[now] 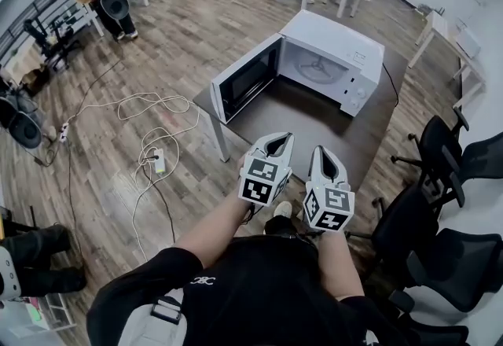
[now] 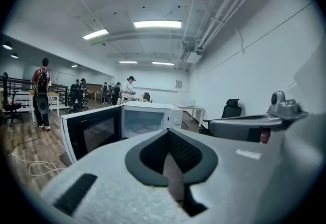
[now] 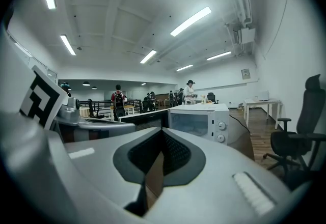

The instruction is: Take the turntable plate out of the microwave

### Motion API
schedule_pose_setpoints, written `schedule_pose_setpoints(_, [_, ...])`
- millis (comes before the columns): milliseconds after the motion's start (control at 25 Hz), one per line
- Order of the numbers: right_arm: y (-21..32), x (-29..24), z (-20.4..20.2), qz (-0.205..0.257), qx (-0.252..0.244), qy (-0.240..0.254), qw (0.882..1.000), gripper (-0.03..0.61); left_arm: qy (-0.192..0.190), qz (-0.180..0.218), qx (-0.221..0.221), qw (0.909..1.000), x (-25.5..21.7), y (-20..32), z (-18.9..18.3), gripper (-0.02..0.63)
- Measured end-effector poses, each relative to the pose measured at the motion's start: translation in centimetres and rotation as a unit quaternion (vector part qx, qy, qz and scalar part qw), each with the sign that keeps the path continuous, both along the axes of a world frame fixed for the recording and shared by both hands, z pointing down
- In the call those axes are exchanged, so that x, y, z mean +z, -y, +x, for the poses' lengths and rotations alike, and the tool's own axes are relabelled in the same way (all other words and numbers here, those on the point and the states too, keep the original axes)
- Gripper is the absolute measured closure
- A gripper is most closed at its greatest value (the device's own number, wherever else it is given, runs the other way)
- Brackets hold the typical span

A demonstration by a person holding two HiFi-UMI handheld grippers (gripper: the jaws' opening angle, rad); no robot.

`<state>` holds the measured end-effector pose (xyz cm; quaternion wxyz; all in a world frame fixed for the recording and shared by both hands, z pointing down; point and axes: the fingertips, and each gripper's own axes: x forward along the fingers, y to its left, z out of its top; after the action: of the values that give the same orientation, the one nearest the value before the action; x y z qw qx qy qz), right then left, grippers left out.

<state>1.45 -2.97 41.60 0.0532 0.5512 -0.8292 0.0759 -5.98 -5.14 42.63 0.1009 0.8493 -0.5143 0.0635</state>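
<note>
The microwave (image 1: 346, 61) stands on the desk (image 1: 314, 132) with its door (image 1: 245, 81) open. The turntable plate (image 1: 318, 68) remains inside the cavity. The left hand-held gripper (image 1: 281, 138) and right hand-held gripper (image 1: 321, 152) are fully closed, empty and short of the microwave. Reach, grasp and extraction are judged outstanding.

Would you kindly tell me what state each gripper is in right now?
Left gripper: closed, holding nothing.
Right gripper: closed, holding nothing.
</note>
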Motion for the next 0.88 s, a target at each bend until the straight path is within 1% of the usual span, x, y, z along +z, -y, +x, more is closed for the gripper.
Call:
schedule_pose_setpoints(600, [12.8,0.2,3.2,-0.004,0.02,0.005,1.0,0.569,0.019,-0.015,0.019,0.9995,0.8,13.2,3.2,0.603])
schedule_pose_setpoints(880, [18.0,0.7,5.4,-0.021,0.022,0.006,1.0,0.569,0.017,-0.037,0.008,0.9991,1.9,18.8,4.5,0.603])
